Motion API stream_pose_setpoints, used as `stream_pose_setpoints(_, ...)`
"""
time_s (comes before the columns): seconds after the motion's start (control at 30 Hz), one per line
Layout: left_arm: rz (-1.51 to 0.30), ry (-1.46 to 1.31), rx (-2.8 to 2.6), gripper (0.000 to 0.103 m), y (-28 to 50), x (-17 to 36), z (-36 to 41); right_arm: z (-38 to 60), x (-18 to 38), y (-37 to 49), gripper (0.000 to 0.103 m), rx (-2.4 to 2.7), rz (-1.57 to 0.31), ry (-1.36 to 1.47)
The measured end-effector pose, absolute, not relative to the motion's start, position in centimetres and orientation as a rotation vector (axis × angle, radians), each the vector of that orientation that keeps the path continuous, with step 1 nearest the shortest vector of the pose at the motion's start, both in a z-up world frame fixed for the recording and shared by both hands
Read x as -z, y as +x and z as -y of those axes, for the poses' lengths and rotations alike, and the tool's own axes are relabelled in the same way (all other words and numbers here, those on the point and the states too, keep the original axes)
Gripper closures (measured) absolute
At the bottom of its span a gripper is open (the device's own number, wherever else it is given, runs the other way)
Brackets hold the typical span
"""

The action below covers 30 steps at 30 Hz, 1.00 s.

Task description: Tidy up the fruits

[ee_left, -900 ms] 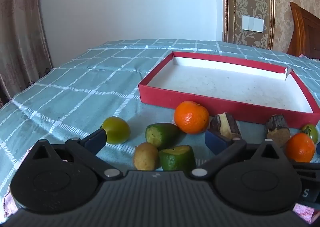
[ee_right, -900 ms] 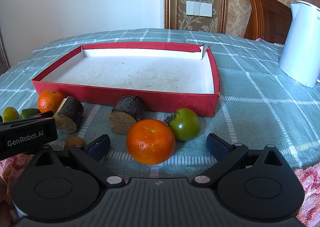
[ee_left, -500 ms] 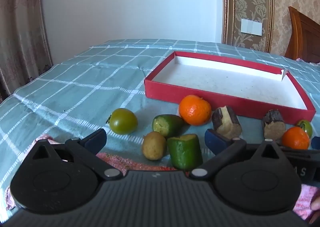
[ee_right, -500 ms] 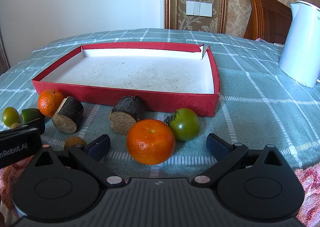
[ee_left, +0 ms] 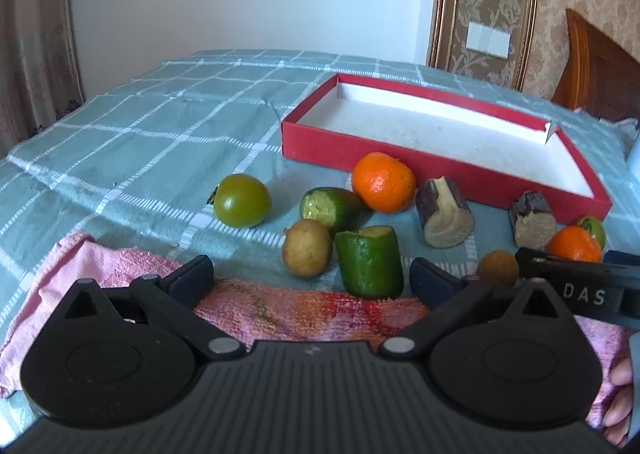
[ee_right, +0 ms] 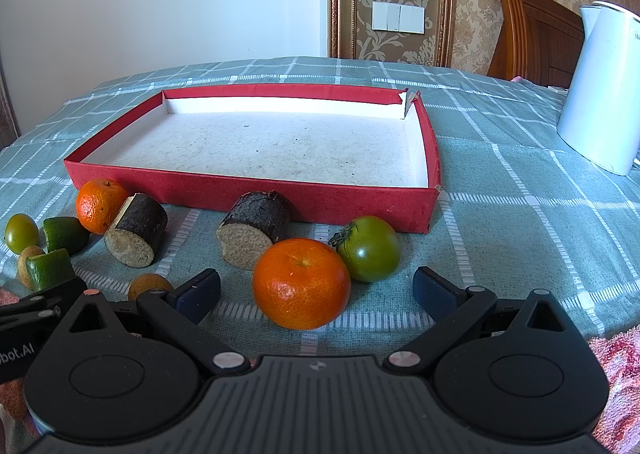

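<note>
A red tray [ee_left: 440, 170] [ee_right: 256, 196] with a white floor lies empty on the checked cloth. In front of it are scattered fruits. My left gripper [ee_left: 310, 278] stands open, above a pink towel [ee_left: 280, 306], just short of a cut cucumber piece [ee_left: 370, 260] and a small potato [ee_left: 307, 247]. Beyond lie a second cucumber piece [ee_left: 330, 208], a green tomato [ee_left: 241, 200], an orange [ee_left: 383, 182] and two dark stubs [ee_left: 444, 212]. My right gripper [ee_right: 316, 290] is open, with an orange [ee_right: 302, 282] between its fingertips, untouched; a green tomato [ee_right: 370, 248] sits behind.
A white kettle [ee_right: 602, 86] stands at the right on the table. A wooden chair back [ee_right: 532, 42] rises behind it. A small brown fruit [ee_right: 148, 284] lies near the right gripper's left finger. The cloth left of the tray [ee_left: 160, 134] is bare.
The left gripper has drawn back and up, so the pink towel now shows beneath it and the fruits sit farther ahead. The right gripper has stayed put.
</note>
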State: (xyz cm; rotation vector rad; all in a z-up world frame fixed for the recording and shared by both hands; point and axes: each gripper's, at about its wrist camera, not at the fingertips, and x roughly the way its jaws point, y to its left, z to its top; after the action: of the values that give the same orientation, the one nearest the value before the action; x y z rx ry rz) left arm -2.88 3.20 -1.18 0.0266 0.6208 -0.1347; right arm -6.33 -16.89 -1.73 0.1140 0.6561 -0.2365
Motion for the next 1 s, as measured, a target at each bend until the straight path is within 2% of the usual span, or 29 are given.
stream_pose_setpoints(1.0,-0.646,0.061,0.101,0.0,-2.56,0.83,-2.26,16.87,1.74,-6.34,0.0,0.236,-0.656,0.114)
